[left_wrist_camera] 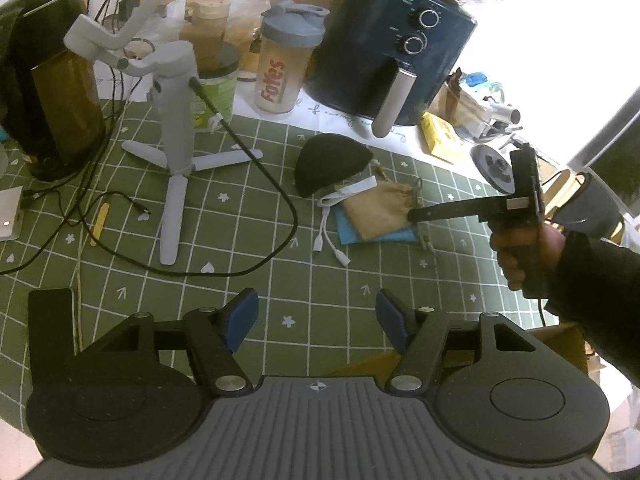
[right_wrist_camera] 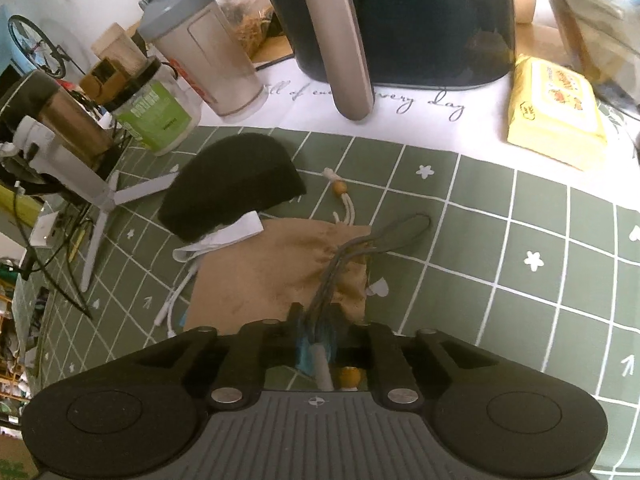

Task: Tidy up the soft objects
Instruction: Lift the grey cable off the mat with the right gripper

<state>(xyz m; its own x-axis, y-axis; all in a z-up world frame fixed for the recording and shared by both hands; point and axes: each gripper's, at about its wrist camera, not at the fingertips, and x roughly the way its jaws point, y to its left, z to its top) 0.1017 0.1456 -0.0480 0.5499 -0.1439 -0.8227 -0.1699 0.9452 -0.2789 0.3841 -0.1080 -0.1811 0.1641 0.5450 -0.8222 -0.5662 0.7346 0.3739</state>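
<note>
A tan drawstring pouch (right_wrist_camera: pixel 272 272) lies on a blue cloth (left_wrist_camera: pixel 372 237), right of a white cable (right_wrist_camera: pixel 176 304). Behind them sits a black half-round soft pad (right_wrist_camera: pixel 236 184). My right gripper (right_wrist_camera: pixel 318 326) hovers low over the pouch's near edge. Its jaws stand a narrow gap apart, with the strands of a grey cord (right_wrist_camera: pixel 400 232) running between them. A sliver of blue pad shows on each side of the strands. A wooden bead (right_wrist_camera: pixel 349 376) shows under the fingers. My left gripper (left_wrist_camera: pixel 316 316) is open and holds nothing, well short of the pile. In its view a hand (left_wrist_camera: pixel 520 248) holds the right gripper (left_wrist_camera: pixel 418 215).
On the green checked mat (left_wrist_camera: pixel 256 300) stand a grey tripod stand (left_wrist_camera: pixel 176 168) and a black cable (left_wrist_camera: pixel 280 200). A dark air fryer (right_wrist_camera: pixel 420 20), a shaker bottle (right_wrist_camera: pixel 208 52), a green-labelled jar (right_wrist_camera: pixel 156 116), a kettle (left_wrist_camera: pixel 60 92) and a yellow wipes pack (right_wrist_camera: pixel 556 112) line the back.
</note>
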